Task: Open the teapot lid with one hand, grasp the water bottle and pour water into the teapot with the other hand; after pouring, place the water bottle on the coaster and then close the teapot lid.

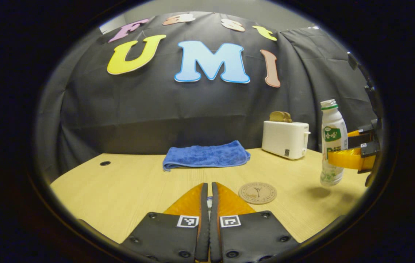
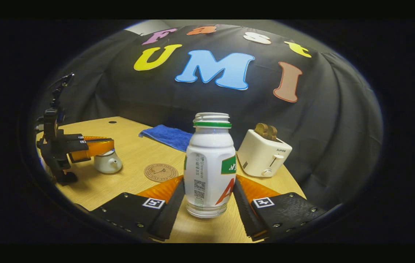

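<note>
A white water bottle with a green neck ring and no cap stands upright between the fingers of my right gripper, which is shut on its lower half. In the left gripper view the bottle hangs a little above the table, its shadow beside it. The small white teapot sits at the table's left. My left gripper is right over its top, fingers closed on the lid's knob. I cannot tell whether the lid is lifted. My left gripper shows a narrow gap. The round cork coaster lies bare between the two grippers.
A folded blue towel lies at the back of the wooden table. A white toaster holding bread stands at the back right, close behind the bottle. A small round hole is in the tabletop at far left.
</note>
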The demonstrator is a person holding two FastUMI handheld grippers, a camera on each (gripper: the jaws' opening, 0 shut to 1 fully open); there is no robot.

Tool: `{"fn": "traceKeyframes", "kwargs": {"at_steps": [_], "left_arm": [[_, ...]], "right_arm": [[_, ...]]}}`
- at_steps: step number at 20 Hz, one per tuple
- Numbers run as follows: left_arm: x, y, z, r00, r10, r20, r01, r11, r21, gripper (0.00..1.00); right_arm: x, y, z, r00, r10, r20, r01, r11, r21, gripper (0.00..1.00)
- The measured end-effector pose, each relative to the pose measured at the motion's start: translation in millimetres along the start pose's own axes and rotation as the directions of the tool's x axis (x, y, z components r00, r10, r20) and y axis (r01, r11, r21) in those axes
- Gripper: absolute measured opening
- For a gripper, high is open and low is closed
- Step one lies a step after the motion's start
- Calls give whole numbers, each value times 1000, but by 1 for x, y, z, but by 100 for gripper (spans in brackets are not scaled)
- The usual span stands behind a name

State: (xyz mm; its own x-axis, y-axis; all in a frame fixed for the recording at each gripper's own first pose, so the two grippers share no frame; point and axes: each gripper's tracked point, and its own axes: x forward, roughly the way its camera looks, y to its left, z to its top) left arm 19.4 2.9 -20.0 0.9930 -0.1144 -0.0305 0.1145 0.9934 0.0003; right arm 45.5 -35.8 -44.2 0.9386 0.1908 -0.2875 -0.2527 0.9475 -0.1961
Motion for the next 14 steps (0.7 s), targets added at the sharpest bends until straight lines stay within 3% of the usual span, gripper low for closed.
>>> {"fn": "traceKeyframes", "kwargs": {"at_steps": [1,2,3,8,14], "left_arm": [[1,-1,-1,1000,-2,-2,2,1000,0,7],[2,-1,-1,1000,-3,2,3,1000,-6,19],[1,-2,0,1000,-16,7,16,1000,-25,23],[-9,-8,2,1000,-30,0,30,998,-53,67],[-48,7,26,999,-16,35,19,998,-68,75]], "right_arm": [[0,0,-1,1000,1,-2,-1,1000,0,73],[-1,0,-1,1000,3,-4,-3,1000,0,73],[-1,0,-1,1000,4,-5,-4,1000,0,73],[-5,0,-1,1000,3,-5,-3,1000,14,73],[-5,11,9,1000,17,2,-17,1000,18,73]]}}
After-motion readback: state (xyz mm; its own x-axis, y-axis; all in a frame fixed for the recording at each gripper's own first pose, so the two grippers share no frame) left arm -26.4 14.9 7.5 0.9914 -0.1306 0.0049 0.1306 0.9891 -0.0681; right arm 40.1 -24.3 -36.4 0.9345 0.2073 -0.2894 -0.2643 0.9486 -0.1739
